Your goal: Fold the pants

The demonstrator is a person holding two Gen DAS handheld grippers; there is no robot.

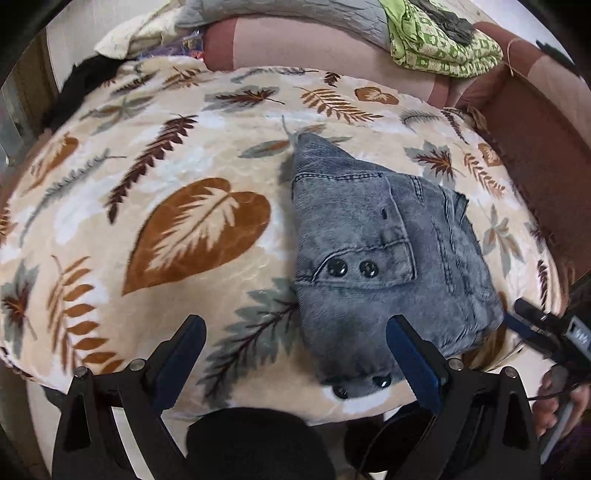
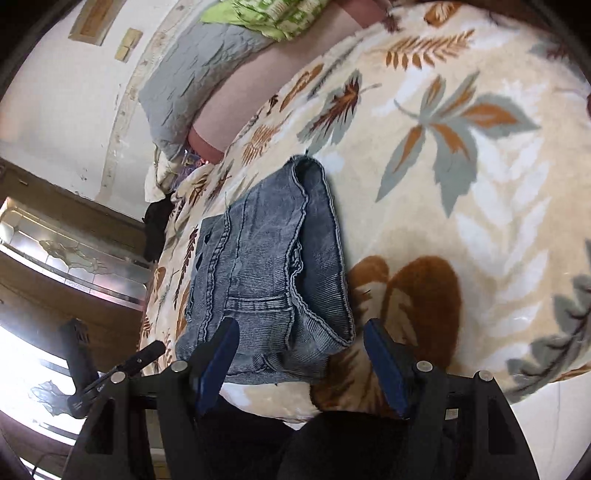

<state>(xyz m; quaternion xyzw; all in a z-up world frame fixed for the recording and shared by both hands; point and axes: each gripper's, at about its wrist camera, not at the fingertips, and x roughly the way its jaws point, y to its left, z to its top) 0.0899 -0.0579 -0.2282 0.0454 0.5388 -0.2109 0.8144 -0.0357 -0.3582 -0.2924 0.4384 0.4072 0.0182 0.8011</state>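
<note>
The grey-blue corduroy pants [image 1: 380, 251] lie folded into a compact bundle on the leaf-patterned blanket [image 1: 155, 192], pocket flap with two black snaps on top. My left gripper [image 1: 297, 328] is open, above the blanket at the bundle's near left edge, holding nothing. In the right wrist view the pants [image 2: 266, 273] lie just ahead, and my right gripper [image 2: 299, 332] is open over their near end, empty. The right gripper also shows at the right edge of the left wrist view [image 1: 543, 325].
The blanket [image 2: 461, 184] covers a bed. A grey pillow [image 1: 314, 14] and a green patterned cloth [image 1: 443, 44] lie at the far side. A maroon surface [image 1: 535, 147] is at the right. A wall and a glass door [image 2: 66, 251] are at the left.
</note>
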